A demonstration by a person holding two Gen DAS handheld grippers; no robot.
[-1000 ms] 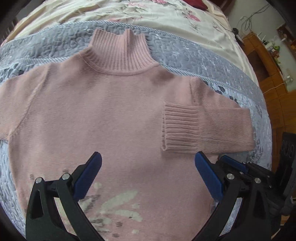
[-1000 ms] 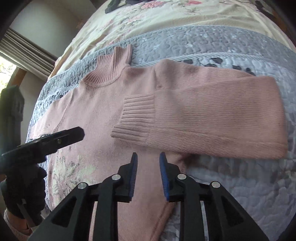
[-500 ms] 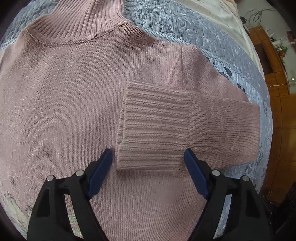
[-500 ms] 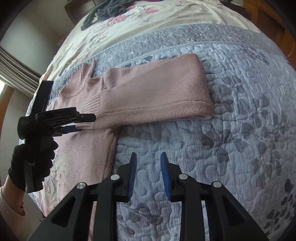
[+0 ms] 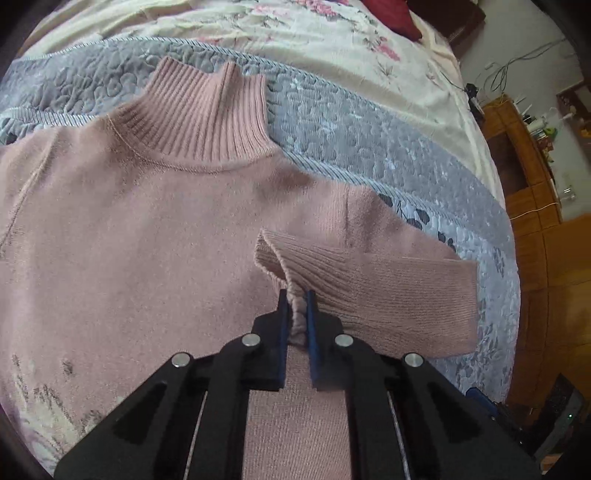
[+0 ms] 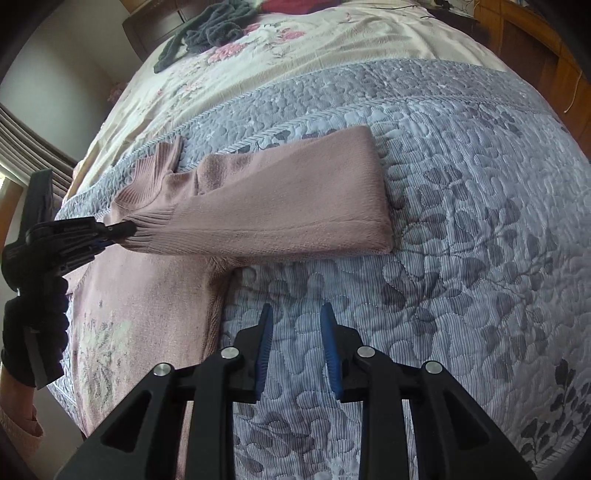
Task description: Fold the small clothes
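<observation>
A small pink turtleneck sweater (image 5: 140, 251) lies flat on a grey quilted bedspread (image 5: 362, 147), collar pointing away. One sleeve (image 5: 399, 291) is folded back across the chest. My left gripper (image 5: 296, 301) is shut on that sleeve's ribbed cuff (image 5: 280, 258), which bunches up between the blue pads. From the right wrist view the same sleeve (image 6: 280, 210) stretches left, where the left gripper (image 6: 114, 232) pinches its cuff. My right gripper (image 6: 295, 317) hovers slightly open over bare quilt, right of the sweater's side edge (image 6: 218, 306), holding nothing.
A cream floral sheet (image 6: 258, 48) covers the far part of the bed, with a dark grey garment (image 6: 210, 29) on it. Wooden furniture (image 5: 535, 177) stands along the right. A gloved hand (image 6: 33, 325) holds the left gripper. Curtains (image 6: 33, 158) hang at the left.
My left gripper went from wide open around the cuff to shut on it and lifted it slightly. The right gripper has backed off the sweater to the right, over bare quilt.
</observation>
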